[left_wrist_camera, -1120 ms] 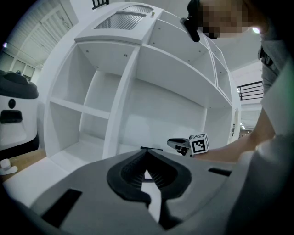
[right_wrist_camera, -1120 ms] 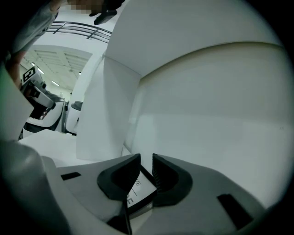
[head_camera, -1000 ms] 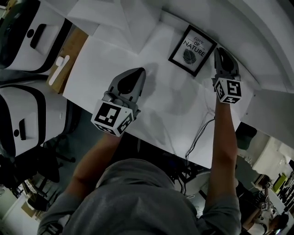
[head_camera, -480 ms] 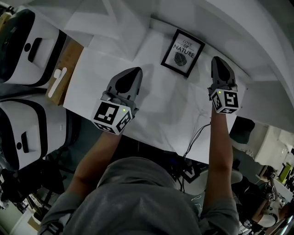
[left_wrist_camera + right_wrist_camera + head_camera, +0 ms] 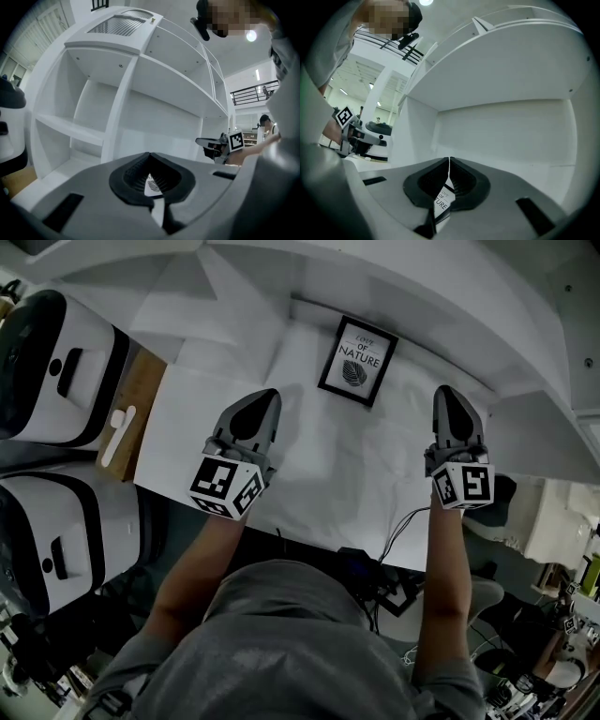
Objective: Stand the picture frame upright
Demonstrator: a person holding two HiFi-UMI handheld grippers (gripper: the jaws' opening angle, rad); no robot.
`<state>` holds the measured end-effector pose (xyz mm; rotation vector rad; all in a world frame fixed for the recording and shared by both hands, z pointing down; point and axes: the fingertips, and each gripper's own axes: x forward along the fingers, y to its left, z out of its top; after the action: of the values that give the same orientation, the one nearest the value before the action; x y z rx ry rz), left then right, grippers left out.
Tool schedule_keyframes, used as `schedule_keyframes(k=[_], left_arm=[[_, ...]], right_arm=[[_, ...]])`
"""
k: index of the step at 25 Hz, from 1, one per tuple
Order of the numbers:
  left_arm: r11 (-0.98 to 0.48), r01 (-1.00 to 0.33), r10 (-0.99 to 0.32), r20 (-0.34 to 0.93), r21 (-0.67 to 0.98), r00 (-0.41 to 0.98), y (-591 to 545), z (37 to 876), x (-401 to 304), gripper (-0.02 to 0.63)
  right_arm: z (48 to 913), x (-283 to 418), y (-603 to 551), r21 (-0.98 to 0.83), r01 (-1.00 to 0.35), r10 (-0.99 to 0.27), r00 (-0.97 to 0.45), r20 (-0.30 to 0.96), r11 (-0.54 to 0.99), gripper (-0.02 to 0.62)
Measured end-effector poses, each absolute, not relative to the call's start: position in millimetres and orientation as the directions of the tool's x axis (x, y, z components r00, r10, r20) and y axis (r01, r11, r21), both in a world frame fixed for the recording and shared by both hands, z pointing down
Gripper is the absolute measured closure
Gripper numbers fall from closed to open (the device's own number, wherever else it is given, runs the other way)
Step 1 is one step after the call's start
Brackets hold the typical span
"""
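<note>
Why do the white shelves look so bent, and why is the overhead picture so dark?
Left gripper view and right gripper view: wide-angle lenses bow the straight white shelf boards into arcs, with black corners. Head view: dim, underexposed, yet lettering on the black-framed leaf print reads clearly.

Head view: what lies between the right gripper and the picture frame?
Only bare white shelf separates the right gripper from the picture frame, as the head view shows.
</note>
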<state>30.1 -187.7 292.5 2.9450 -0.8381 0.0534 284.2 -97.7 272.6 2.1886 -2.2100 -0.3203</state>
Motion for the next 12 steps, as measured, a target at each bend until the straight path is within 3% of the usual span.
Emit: schedule_keyframes(k=[12], left_arm=[[-0.872,-0.489,-0.487,0.056,0.030,0.871,-179,278,28,0.600]], right_arm=[[220,268,-15,0.090,-0.990,-0.977,0.090,-0.193,-0.108,0.568]])
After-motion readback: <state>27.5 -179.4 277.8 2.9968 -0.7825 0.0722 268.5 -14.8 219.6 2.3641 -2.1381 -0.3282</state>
